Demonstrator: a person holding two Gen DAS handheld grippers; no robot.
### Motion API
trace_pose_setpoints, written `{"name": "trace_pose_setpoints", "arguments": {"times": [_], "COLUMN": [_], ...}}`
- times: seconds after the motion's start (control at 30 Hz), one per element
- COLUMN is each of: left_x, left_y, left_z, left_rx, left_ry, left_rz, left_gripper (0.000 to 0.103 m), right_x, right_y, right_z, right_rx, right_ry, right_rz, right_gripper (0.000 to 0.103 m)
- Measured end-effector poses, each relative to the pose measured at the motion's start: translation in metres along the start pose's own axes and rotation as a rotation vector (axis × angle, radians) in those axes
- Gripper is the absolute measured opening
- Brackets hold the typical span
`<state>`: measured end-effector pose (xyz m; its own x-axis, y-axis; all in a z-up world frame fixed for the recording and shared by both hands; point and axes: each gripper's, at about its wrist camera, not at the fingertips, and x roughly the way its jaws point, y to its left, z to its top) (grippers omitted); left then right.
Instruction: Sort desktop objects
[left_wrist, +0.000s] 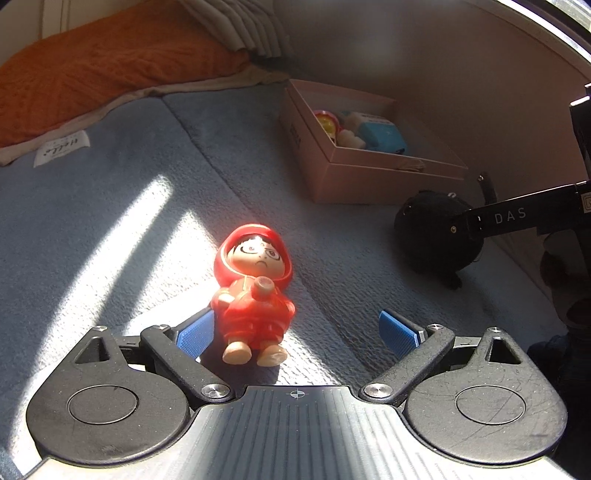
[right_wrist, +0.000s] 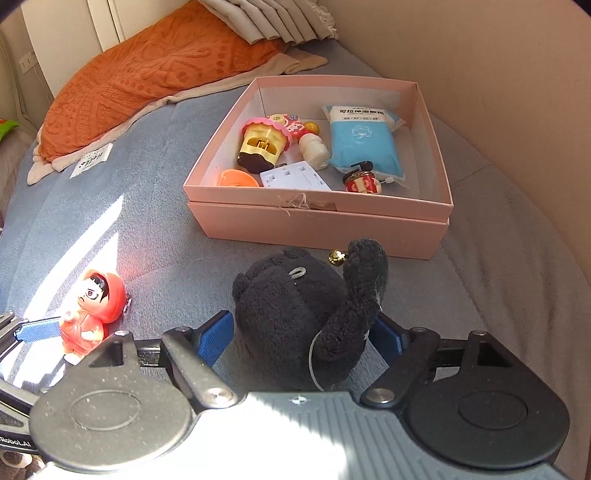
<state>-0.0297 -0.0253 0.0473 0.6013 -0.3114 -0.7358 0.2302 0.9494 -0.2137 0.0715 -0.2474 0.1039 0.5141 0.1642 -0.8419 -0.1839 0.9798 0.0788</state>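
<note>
A small red-hooded plastic figurine (left_wrist: 255, 295) is seen lying on its back on the grey-blue fleece blanket (left_wrist: 110, 206), in a patch of sunlight. Its long axis runs away from the left gripper (left_wrist: 297, 332), with the feet towards the gripper body and the hooded head pointing away. The jaws of this gripper are spread wide; the figurine is placed between the blue pads, close against the left one and clear of the right one, and is not clamped.

A black fuzzy plush toy (right_wrist: 306, 317) with a small gold bell (right_wrist: 337, 257) is set between the blue pads of the right gripper (right_wrist: 301, 336), whose jaws are held wide. Whether the pads press on it cannot be told. Beyond it, a shallow pink cardboard box (right_wrist: 317, 225) holding several small items is seen.
</note>
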Motion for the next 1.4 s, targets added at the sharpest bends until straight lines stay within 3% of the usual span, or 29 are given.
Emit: {"name": "trace_pose_setpoints", "arguments": {"times": [0.2,0.4,0.47,0.8,0.87,1.2,1.3,1.4], "left_x": [0.001,0.004,0.009,0.024,0.025,0.022,0.025,0.029], "left_y": [0.001,0.010,0.013,0.008,0.007,0.003,0.004,0.004], "left_z": [0.000,0.003,0.005,0.003,0.004,0.001,0.001,0.003], "left_rx": [0.001,-0.012,-0.028,0.020,0.025,0.044,0.037,0.033], "left_ry": [-0.001,-0.026,-0.020,-0.018,-0.021,-0.013,-0.010,-0.007], "left_rz": [0.020,0.153,0.168,0.215,0.211,0.195,0.188,0.192], "left_gripper": [0.098,0.097,0.088,0.065,0.057,0.058,0.063,0.065], "right_x": [0.001,-0.001,-0.003,-0.006,-0.004,0.013,0.019,0.018], "right_y": [0.008,0.017,0.020,0.030,0.029,0.037,0.046,0.053], "right_z": [-0.005,-0.009,-0.010,-0.013,-0.013,-0.009,-0.013,-0.018], "right_rx": [-0.048,-0.089,-0.110,-0.173,-0.169,-0.174,-0.221,-0.266], "right_ry": [-0.006,-0.031,-0.047,-0.107,-0.102,-0.075,-0.068,-0.073], "right_rz": [-0.018,-0.054,-0.060,-0.122,-0.125,-0.124,-0.144,-0.163], "right_gripper": [0.082,0.082,0.082,0.082,0.082,0.082,0.073,0.072]}}
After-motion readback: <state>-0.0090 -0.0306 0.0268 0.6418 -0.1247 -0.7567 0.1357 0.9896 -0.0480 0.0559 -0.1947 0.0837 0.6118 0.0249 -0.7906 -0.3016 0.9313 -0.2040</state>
